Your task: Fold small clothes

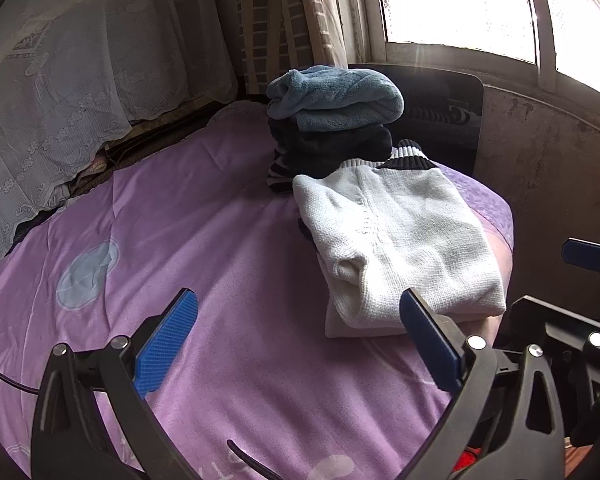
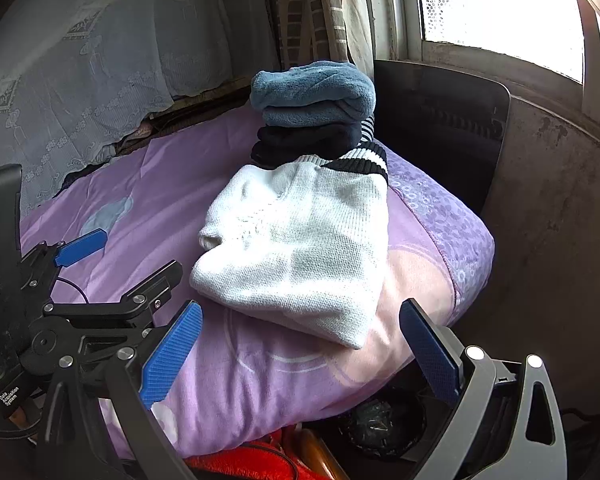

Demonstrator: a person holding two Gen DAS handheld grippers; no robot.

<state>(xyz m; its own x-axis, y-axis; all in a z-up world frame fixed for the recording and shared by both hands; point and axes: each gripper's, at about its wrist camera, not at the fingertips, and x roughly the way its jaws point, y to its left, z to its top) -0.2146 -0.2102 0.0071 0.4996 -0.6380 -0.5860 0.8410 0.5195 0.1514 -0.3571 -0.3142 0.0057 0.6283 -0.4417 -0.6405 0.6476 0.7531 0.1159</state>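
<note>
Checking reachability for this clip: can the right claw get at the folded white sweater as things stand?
Probably yes. The right claw is open and empty, the white sweater lies just ahead on the purple bedspread, and nothing sits between them; the left claw stays off to the side.

purple bedspread (image 1: 204,216) | lace cover (image 1: 80,92) | window (image 1: 460,0) | curtain (image 1: 296,16)

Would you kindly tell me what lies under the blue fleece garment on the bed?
The blue fleece garment sits on a folded dark garment with striped trim. Whether anything else lies lower in that stack is hidden.
</note>
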